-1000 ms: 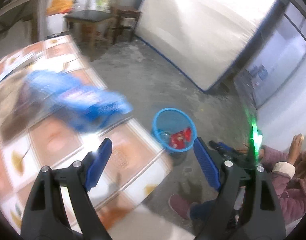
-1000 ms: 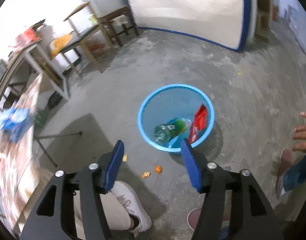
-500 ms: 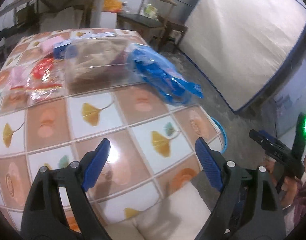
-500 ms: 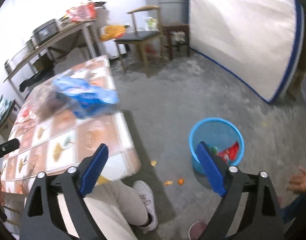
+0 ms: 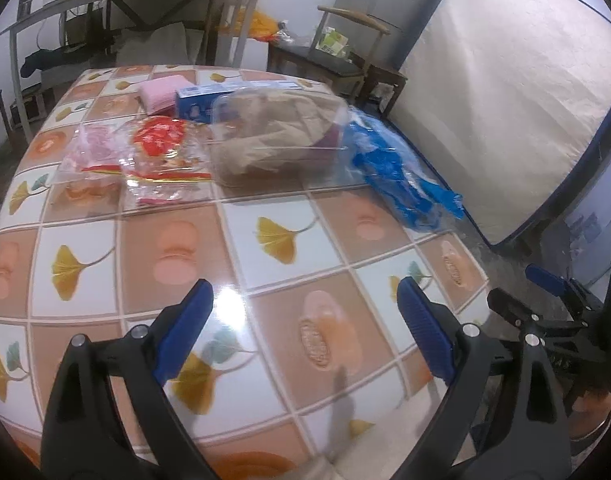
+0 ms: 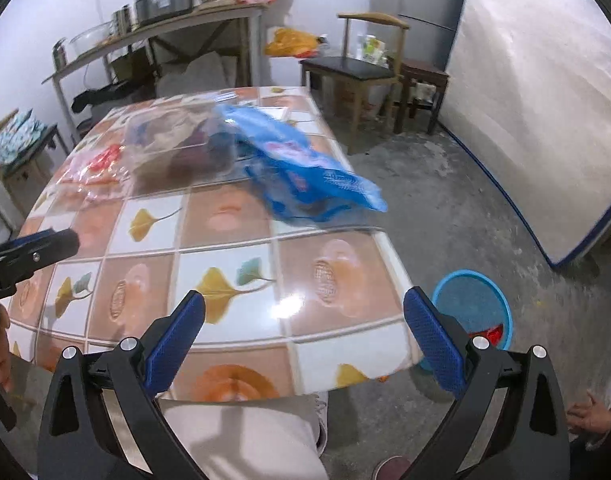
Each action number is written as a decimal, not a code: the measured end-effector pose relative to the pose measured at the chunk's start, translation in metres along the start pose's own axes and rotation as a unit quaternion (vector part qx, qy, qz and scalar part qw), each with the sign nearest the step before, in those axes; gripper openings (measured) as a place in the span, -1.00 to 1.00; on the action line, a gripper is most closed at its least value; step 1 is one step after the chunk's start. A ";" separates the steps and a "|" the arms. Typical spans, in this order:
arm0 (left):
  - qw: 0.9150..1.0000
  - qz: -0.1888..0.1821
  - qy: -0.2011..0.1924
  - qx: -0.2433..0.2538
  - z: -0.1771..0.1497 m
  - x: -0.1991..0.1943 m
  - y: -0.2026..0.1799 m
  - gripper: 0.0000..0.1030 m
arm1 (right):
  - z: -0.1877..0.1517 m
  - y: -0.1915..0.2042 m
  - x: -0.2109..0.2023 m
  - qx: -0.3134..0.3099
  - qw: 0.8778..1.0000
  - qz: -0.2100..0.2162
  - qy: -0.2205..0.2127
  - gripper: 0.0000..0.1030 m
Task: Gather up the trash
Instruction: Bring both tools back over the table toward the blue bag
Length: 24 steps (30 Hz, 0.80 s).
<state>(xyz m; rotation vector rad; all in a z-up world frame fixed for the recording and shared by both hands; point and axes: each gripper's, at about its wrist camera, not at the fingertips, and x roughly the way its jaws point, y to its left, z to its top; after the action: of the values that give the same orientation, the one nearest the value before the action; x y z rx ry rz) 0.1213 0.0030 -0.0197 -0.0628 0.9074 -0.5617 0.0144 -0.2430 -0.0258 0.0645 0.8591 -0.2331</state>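
Observation:
On the tiled table [image 5: 185, 248] lie a crumpled blue plastic bag [image 5: 397, 176] [image 6: 301, 168], a clear container with brown paper inside [image 5: 277, 136] [image 6: 177, 144], red and clear wrappers [image 5: 157, 152], a pink pack [image 5: 161, 94] and a blue-white box [image 5: 209, 100]. My left gripper [image 5: 301, 300] hangs over the table's near part, jaws opening, nothing between them. My right gripper [image 6: 305, 304] is above the table's near right corner, jaws also opening and empty. A blue bin [image 6: 473, 308] on the floor to the right holds a red wrapper [image 6: 491, 334].
A mattress [image 6: 537, 100] leans on the right wall. A wooden chair [image 6: 357, 68] and a small stool [image 6: 421, 80] stand behind the table. A metal shelf table [image 6: 165, 28] carries pots. A trouser leg [image 6: 245, 432] sits below the table edge. Another person's hand [image 6: 585, 416] is at lower right.
Both views swung from the floor and bin up to the table top. The right gripper's jaws spread much wider, the left's slightly. The bin with bottle and red wrapper slid to the right edge.

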 end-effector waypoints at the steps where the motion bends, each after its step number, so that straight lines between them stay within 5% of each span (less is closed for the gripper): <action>1: 1.000 0.003 0.000 0.000 0.000 0.000 0.003 0.75 | 0.001 0.007 0.002 -0.009 1.000 0.002 0.001 0.87; 11: 0.999 0.031 -0.007 0.019 0.007 0.004 0.028 0.82 | 0.016 0.038 0.022 -0.026 0.999 0.012 0.021 0.87; 24: 0.999 0.027 0.000 -0.018 0.000 0.020 0.052 0.83 | 0.027 0.074 0.056 -0.043 0.997 0.026 0.061 0.87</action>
<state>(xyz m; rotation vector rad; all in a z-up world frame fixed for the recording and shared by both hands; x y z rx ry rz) 0.1541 0.0378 -0.0490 -0.0697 0.9172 -0.4947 0.0865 -0.1847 -0.0535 0.0203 0.9876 -0.1436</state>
